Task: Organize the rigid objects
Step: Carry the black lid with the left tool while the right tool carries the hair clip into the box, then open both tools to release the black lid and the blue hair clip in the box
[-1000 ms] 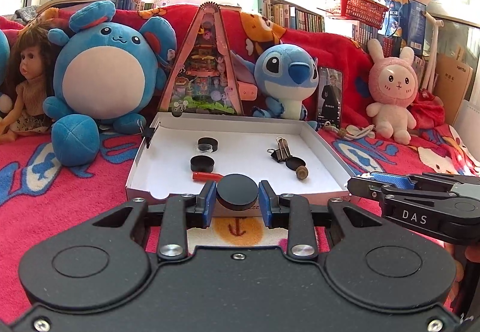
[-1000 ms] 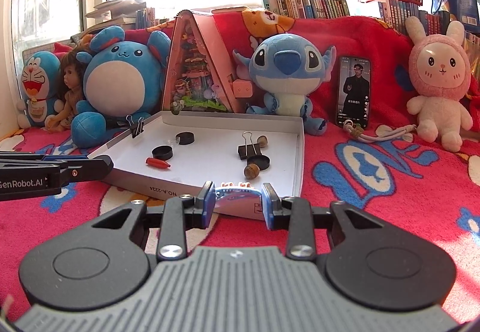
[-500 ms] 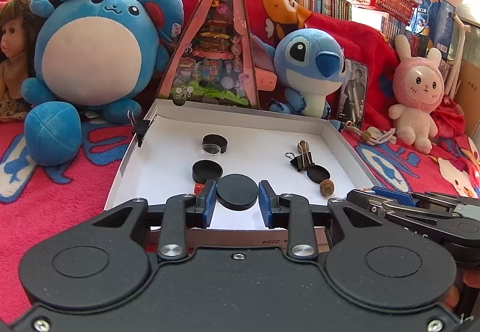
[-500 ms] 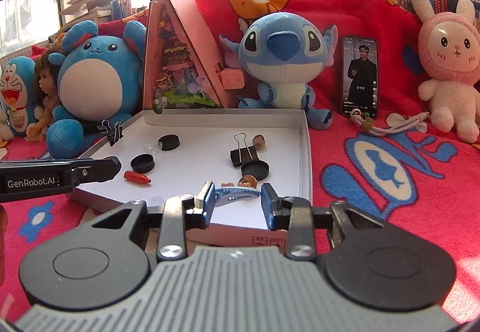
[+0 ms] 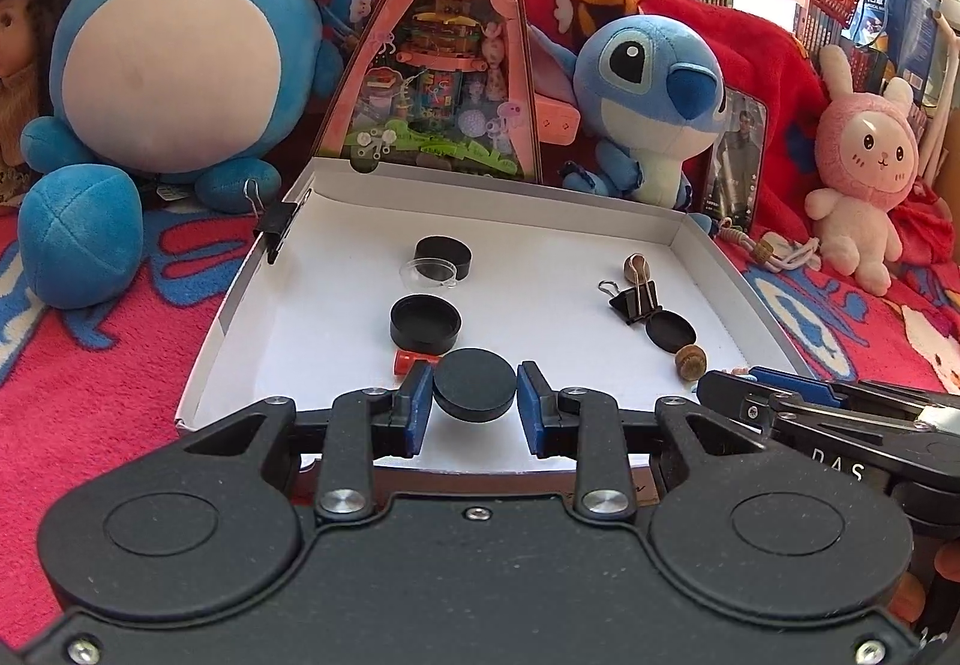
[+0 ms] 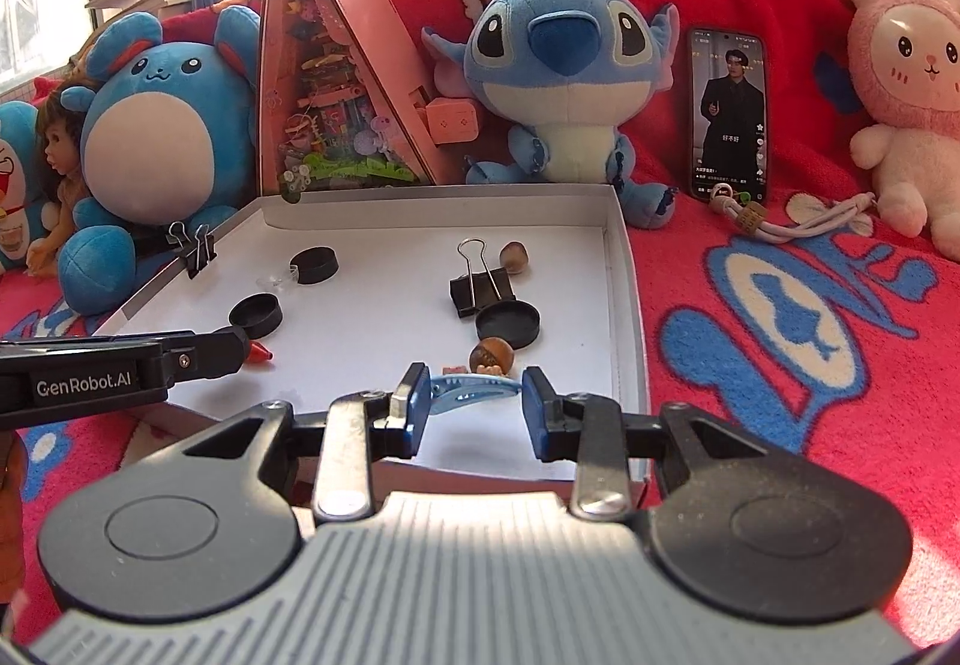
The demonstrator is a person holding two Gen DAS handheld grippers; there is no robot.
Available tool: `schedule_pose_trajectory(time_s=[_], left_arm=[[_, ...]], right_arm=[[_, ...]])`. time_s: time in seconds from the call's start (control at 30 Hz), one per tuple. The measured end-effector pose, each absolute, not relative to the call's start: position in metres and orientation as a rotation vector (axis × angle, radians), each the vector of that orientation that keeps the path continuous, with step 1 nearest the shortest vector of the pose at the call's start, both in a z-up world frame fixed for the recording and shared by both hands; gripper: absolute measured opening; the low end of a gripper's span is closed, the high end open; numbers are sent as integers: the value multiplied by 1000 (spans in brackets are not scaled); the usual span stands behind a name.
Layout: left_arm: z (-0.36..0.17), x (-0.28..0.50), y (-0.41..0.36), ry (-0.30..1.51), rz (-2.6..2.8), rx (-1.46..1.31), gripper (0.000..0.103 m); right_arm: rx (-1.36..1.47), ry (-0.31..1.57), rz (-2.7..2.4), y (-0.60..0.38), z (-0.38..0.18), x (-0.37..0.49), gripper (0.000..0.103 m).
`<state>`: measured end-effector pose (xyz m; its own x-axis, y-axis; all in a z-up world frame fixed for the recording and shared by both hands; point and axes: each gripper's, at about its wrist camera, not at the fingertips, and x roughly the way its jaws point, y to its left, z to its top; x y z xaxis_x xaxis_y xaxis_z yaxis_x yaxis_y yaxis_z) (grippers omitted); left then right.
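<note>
Both grippers have travelled forward and dipped since the earlier frames, so the shallow white cardboard tray (image 5: pixel 708 251) now fills the middle of each view instead of sitting further off. Clamped between the blue pads of the left gripper (image 5: pixel 474 395) is a flat round black plastic lid (image 5: pixel 475 384), hanging over the tray's near edge. In its own view the right gripper (image 6: pixel 471 395) pinches a thin curved pale-blue plastic clip (image 6: pixel 474 388) by its ends, also above the near edge.

Risk, as I judge it: the clip is held only at its tips, so it could spring free if squeezed or twisted. Letting the lid go from here would likely land it on the small orange-red plastic piece (image 5: pixel 408 362) just beyond it at 11 o'clock, or on the open black round cap (image 5: pixel 425 323) behind that. The two tools sit close together at the near rim and could knock each other.

Beyond the clip at 12 o'clock lie a brown acorn-like nut (image 6: pixel 491 354), a second black lid (image 6: pixel 507 324) and a black binder clip (image 6: pixel 480 288), crowding that landing spot. Another binder clip (image 5: pixel 279 227) grips the left wall at 10 o'clock. Plush toys and a propped phone (image 6: pixel 727 113) stand behind the tray.
</note>
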<state>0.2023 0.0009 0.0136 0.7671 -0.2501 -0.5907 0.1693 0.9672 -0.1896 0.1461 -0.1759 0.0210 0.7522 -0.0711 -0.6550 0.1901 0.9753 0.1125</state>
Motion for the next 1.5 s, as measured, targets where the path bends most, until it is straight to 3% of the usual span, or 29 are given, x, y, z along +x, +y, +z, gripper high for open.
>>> schedule_pose_trajectory(time_s=[1.1,1.33,1.4,1.43,1.5], left_arm=[[3,232,-6,661,-179,-113,29],[7,229,-5,653,-175,-105,39],[8,227,-5,646,-176,-95,40],[9,226,-6,644,-178,-90,41],[11,224,-6,640,-180,-85,43]], right_arm=[[185,741,-180,-183,7,170,40],[183,743,-179,-183,7,170,42],[188,743,-175,-182,8,170,46],[190,742,-174,-182,8,169,53],[197,739,-172,-182,9,168,56]])
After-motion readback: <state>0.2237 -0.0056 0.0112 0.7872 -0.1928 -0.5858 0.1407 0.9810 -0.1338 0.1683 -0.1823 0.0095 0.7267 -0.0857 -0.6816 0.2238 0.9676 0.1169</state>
